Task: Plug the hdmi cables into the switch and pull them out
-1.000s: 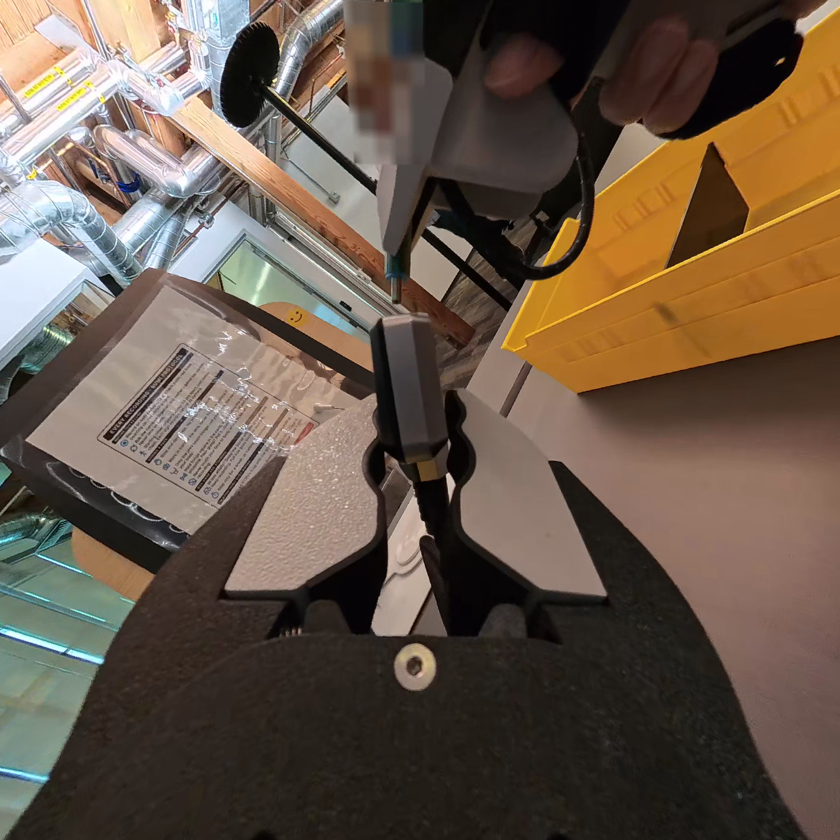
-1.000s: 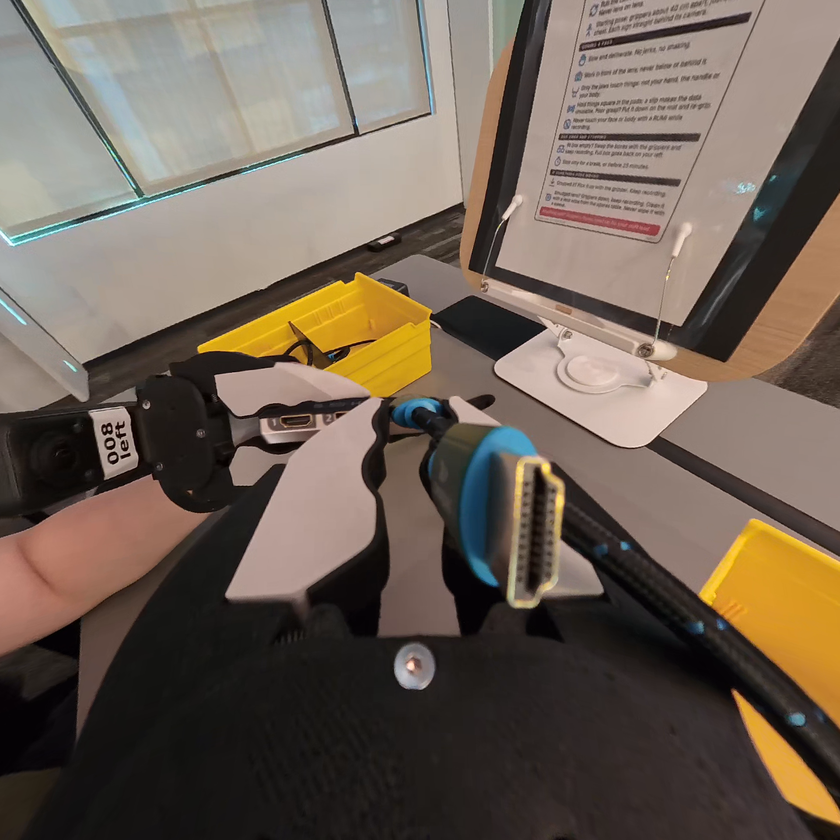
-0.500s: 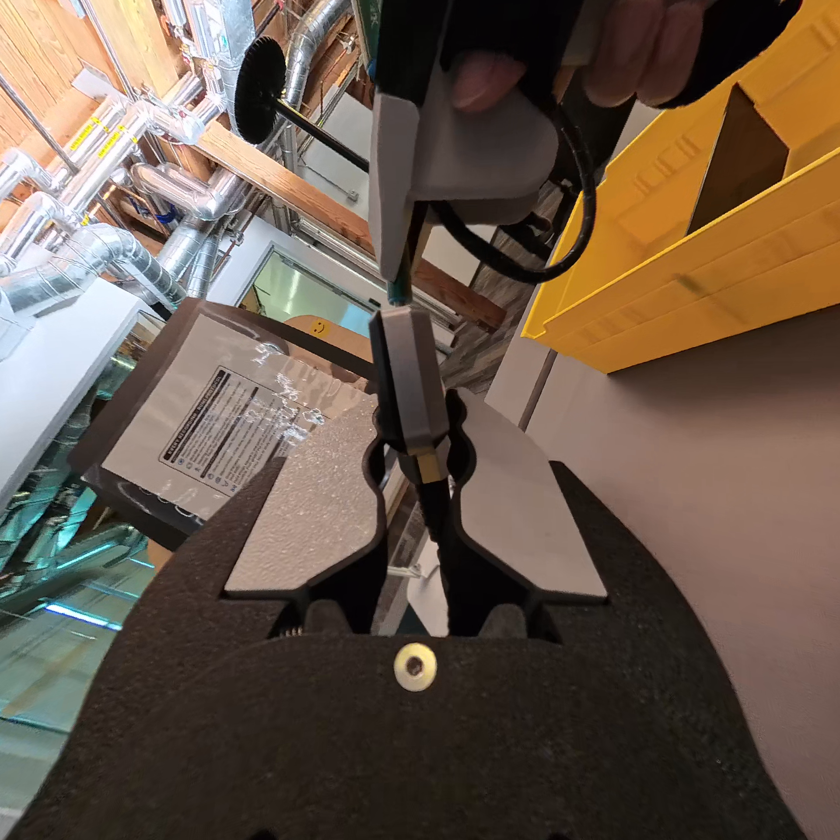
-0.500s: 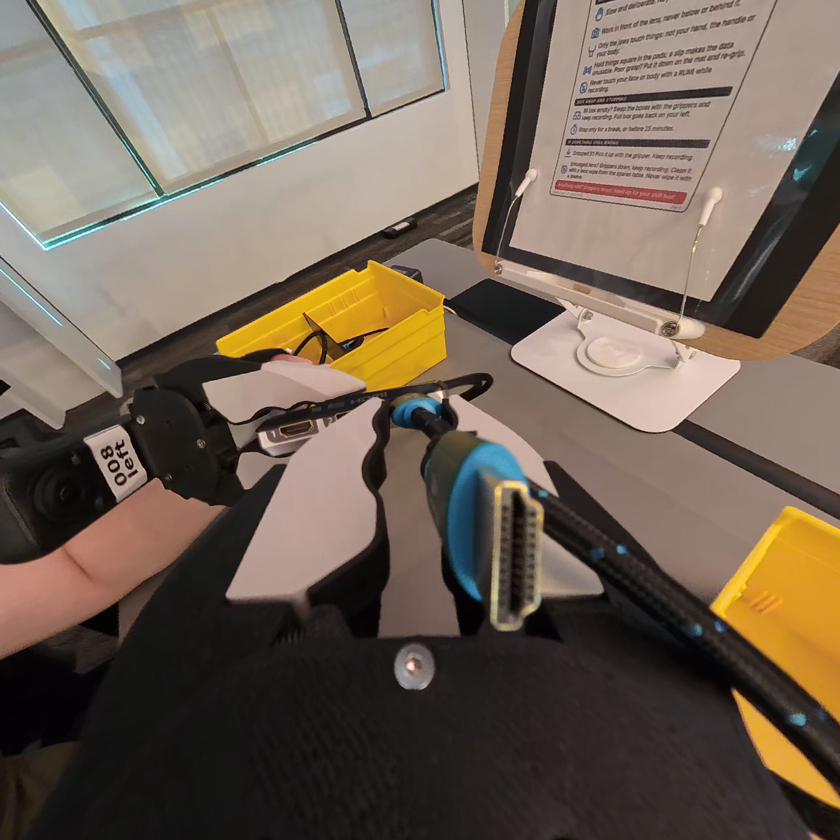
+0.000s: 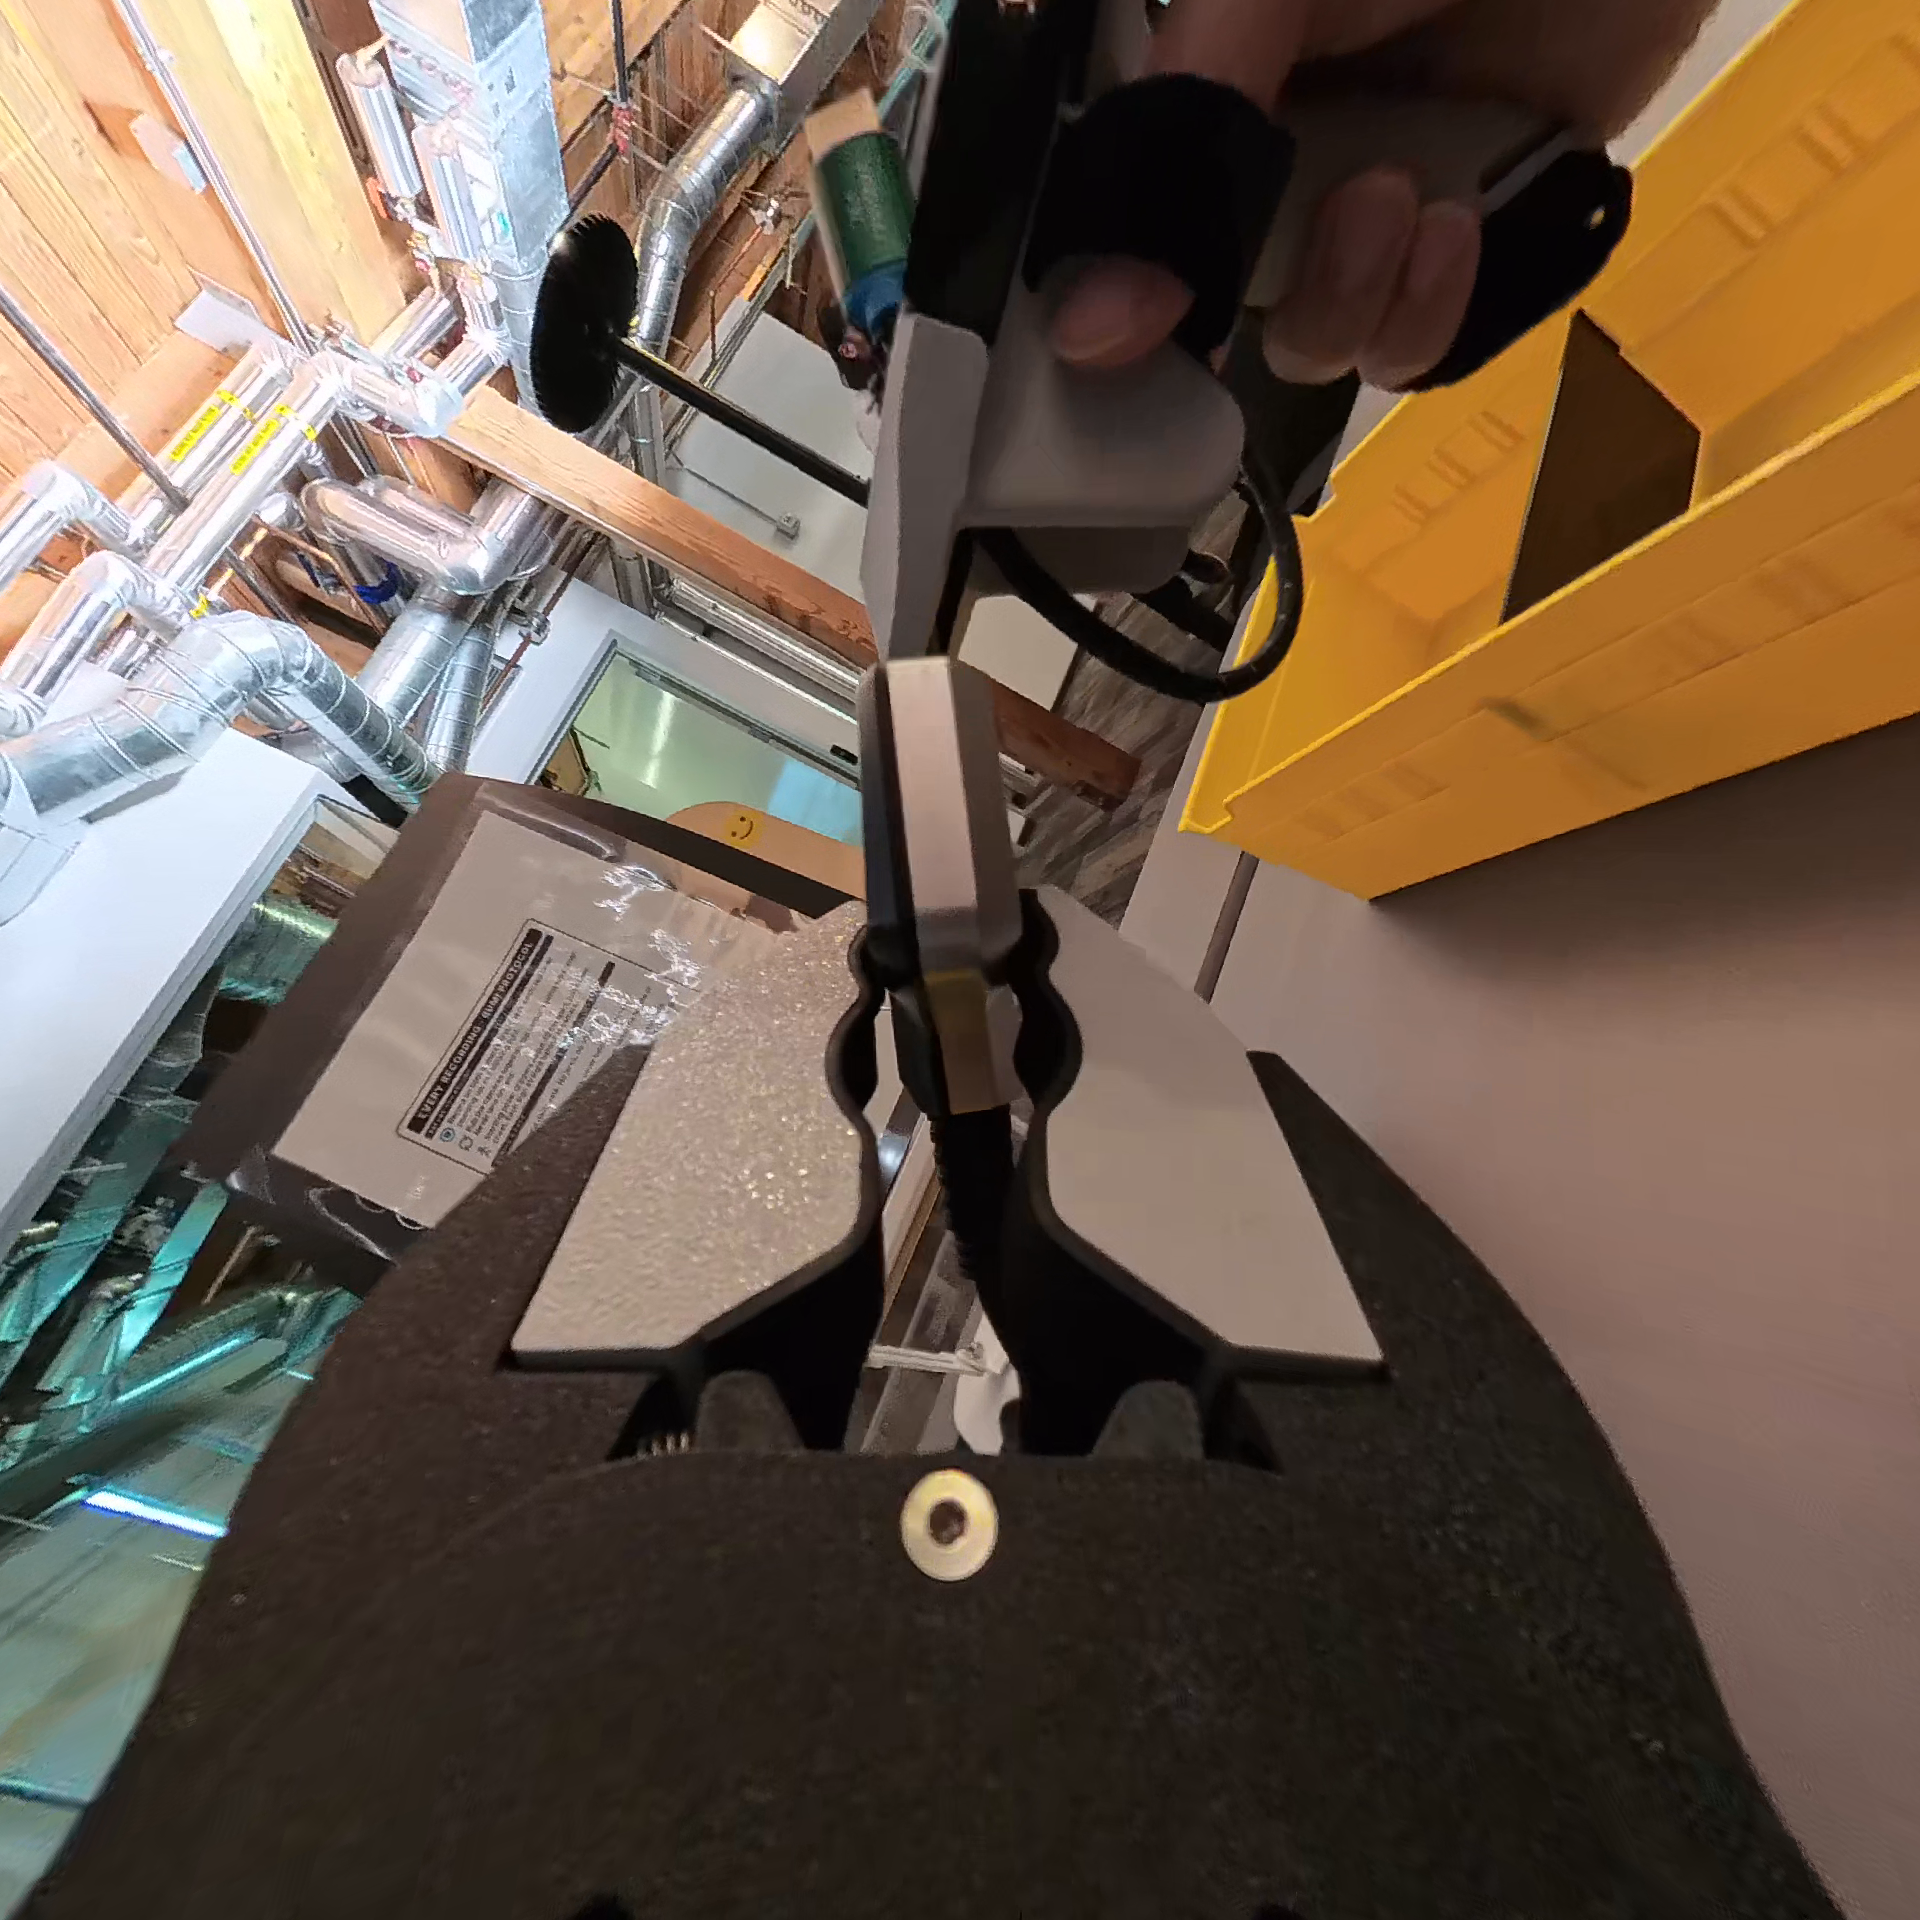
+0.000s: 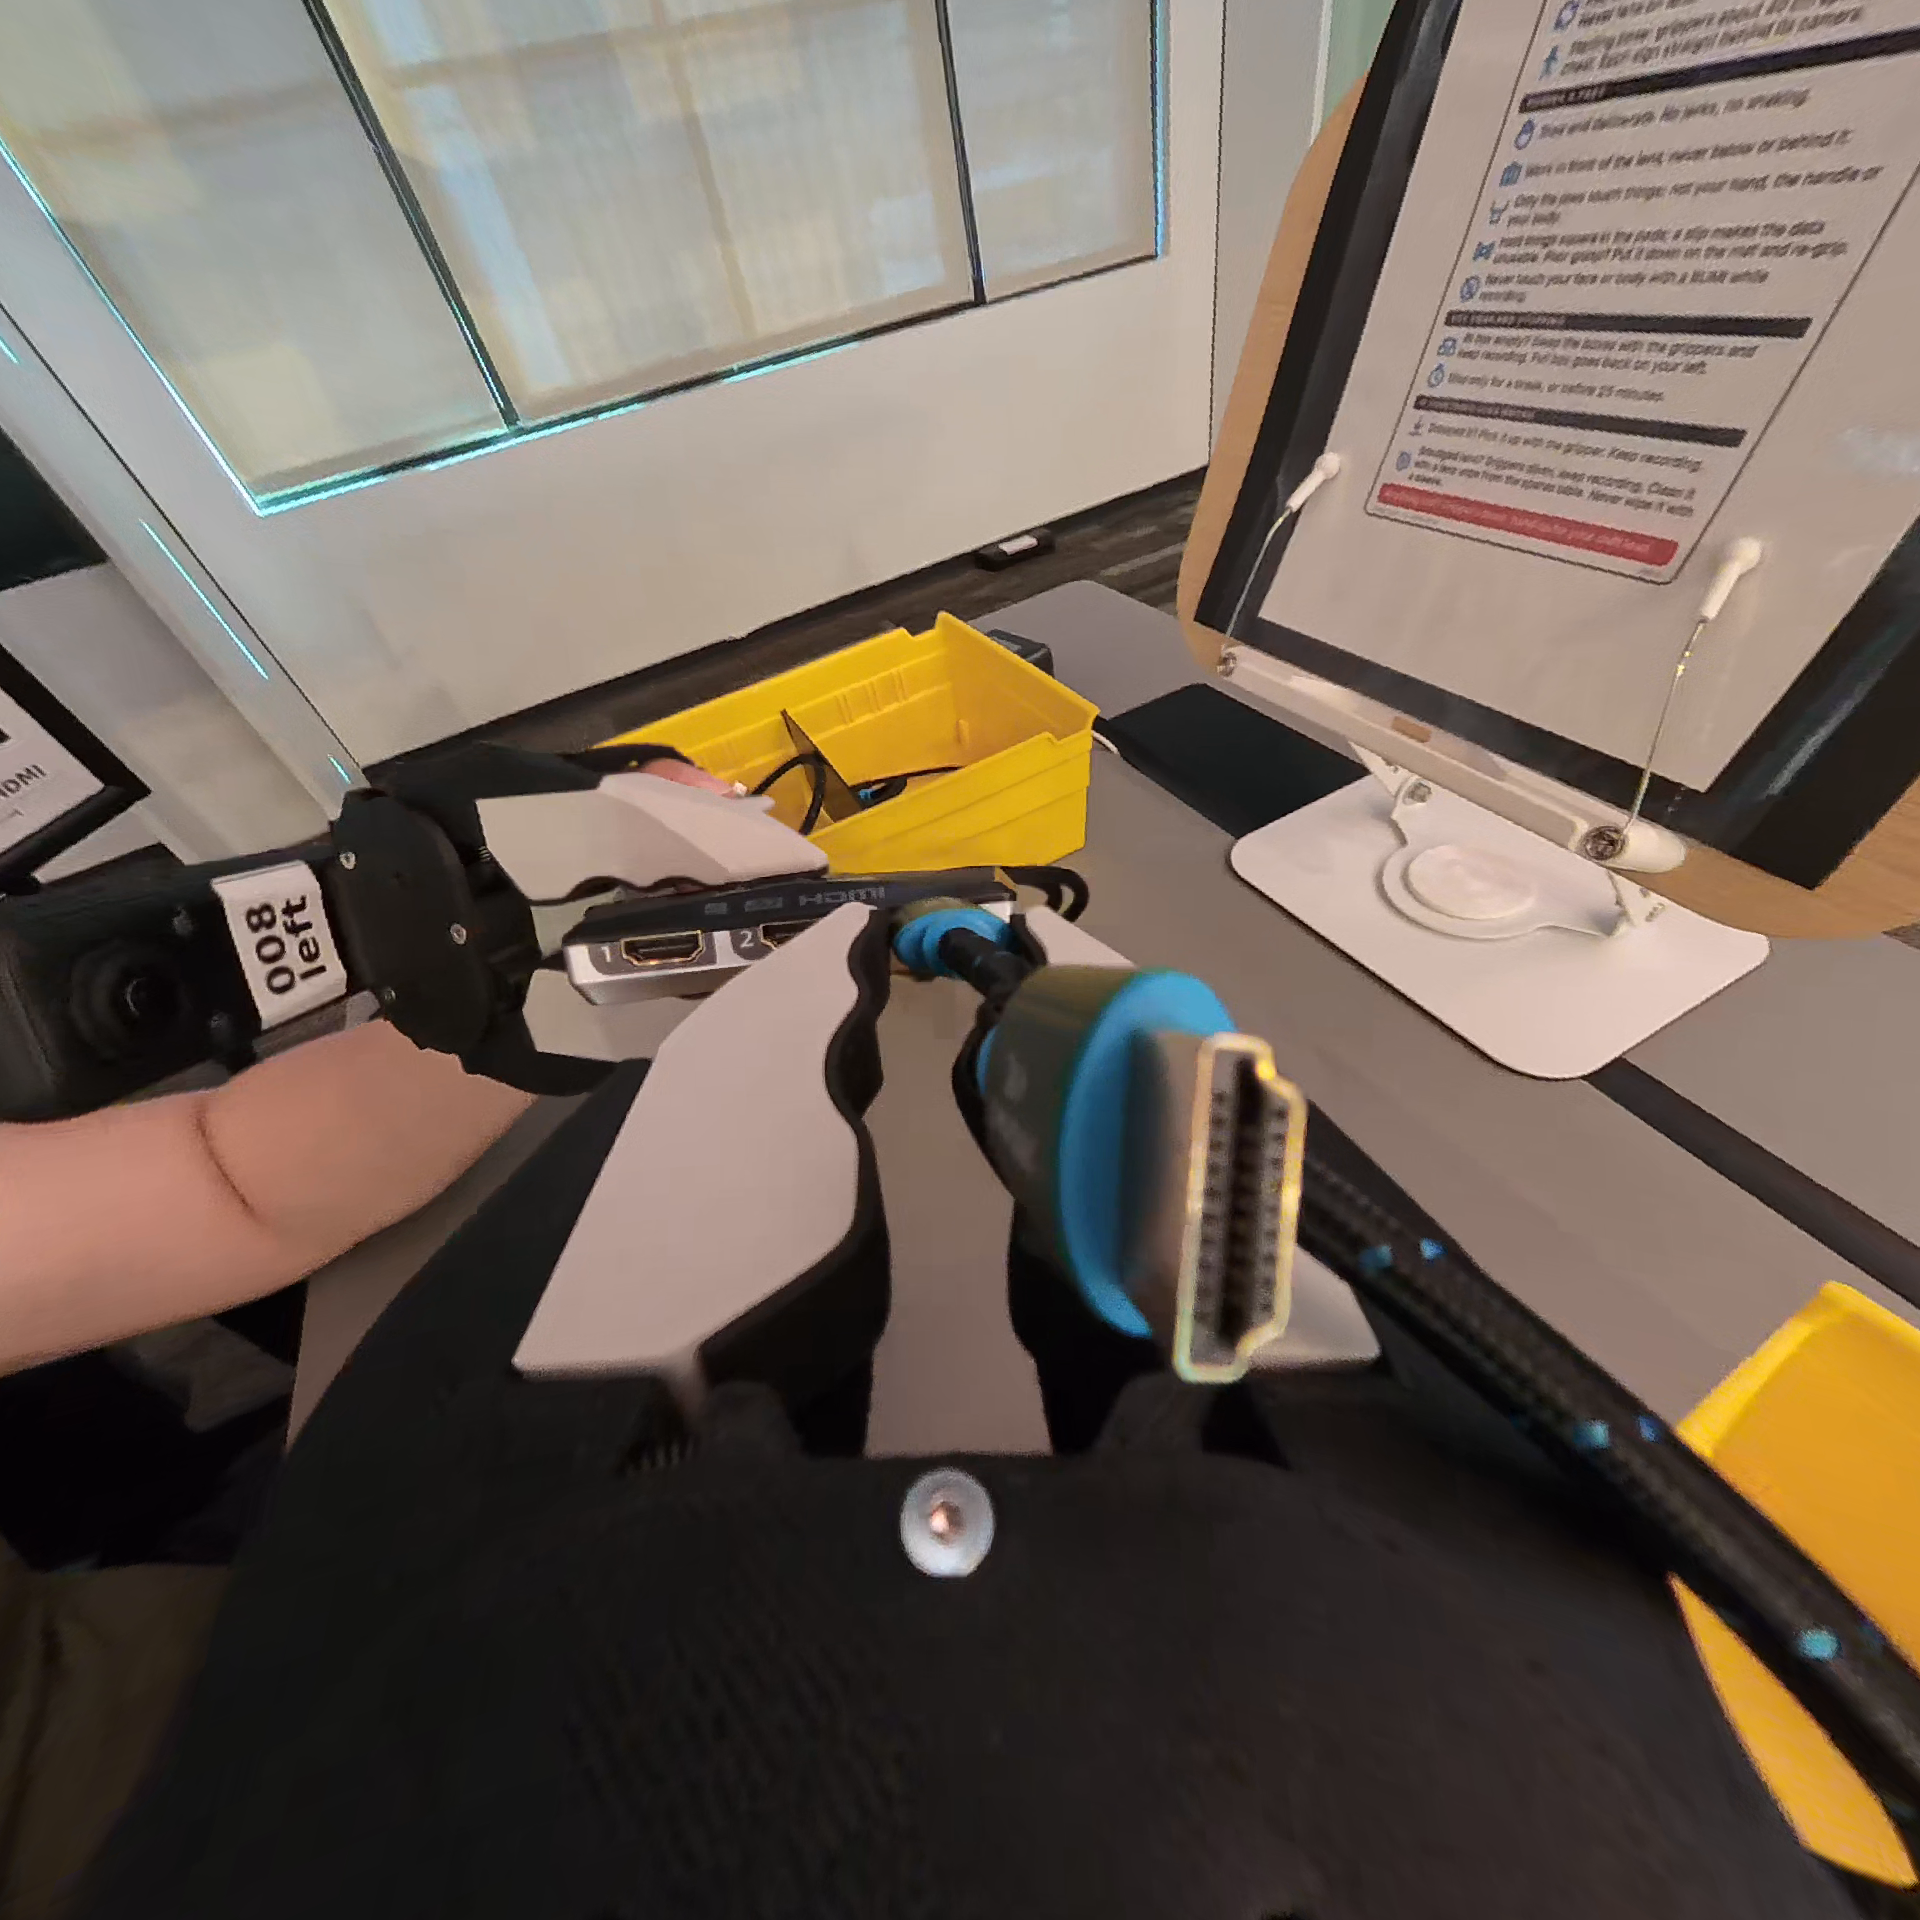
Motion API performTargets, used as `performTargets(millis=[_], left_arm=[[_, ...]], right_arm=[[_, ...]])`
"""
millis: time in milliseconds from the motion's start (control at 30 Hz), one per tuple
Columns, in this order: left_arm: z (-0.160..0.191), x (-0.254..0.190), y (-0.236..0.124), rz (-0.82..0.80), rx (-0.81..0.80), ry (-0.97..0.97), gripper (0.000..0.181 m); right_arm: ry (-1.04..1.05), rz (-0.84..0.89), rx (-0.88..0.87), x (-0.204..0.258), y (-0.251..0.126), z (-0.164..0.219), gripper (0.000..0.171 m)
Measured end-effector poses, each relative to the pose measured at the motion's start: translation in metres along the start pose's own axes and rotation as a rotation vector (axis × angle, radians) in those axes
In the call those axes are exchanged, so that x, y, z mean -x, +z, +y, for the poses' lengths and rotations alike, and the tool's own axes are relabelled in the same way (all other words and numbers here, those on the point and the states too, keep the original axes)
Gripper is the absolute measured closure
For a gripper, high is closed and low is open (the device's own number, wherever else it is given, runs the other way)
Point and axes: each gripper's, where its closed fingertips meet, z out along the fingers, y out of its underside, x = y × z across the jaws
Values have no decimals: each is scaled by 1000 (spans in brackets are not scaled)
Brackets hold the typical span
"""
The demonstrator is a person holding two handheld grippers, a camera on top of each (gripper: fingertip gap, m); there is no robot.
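Note:
My left gripper [image 5: 951,966] is shut on the grey HDMI switch [image 5: 935,831], seen edge-on and held above the table. In the right wrist view the switch [image 6: 727,925] lies flat between the left gripper's fingers [image 6: 644,831], its front ports facing me. My right gripper [image 6: 935,935] is shut on the blue-collared plug [image 6: 940,930] of a black braided HDMI cable [image 6: 1558,1403]. The plug tip sits at the switch's front face; my finger hides how deep. The cable's other plug [image 6: 1195,1174] hangs loose close to the camera. The right gripper [image 5: 914,623] touches the switch's far end.
A yellow bin [image 6: 914,748] holding cables stands behind the switch, also in the left wrist view [image 5: 1558,623]. A second yellow bin [image 6: 1808,1507] is at the near right. A sign on a white stand [image 6: 1507,904] stands on the grey table [image 6: 1455,1143] at the right. About 5 cm separates my left fingertips from my right.
My right gripper has closed the gap to the switch, bringing the blue-collared plug up to its front face. The left gripper has kept hold of the switch.

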Motion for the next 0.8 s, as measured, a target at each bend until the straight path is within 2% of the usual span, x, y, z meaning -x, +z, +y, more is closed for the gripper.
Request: performTargets(millis=[200,367,667,800], left_arm=[[-4,13,-5,-116,-48,-16,158],[-4,15,-5,-195,-60,12,156],[-3,4,5,-171,-37,-91,155],[-2,3,6,-124,-12,-60,156]], right_arm=[[-2,3,-104,7,5,-14,148],[-13,18,-121,8,7,-16,149],[-68,45,-33,11,24,1,149],[-42,4,-27,9,23,4,148]])
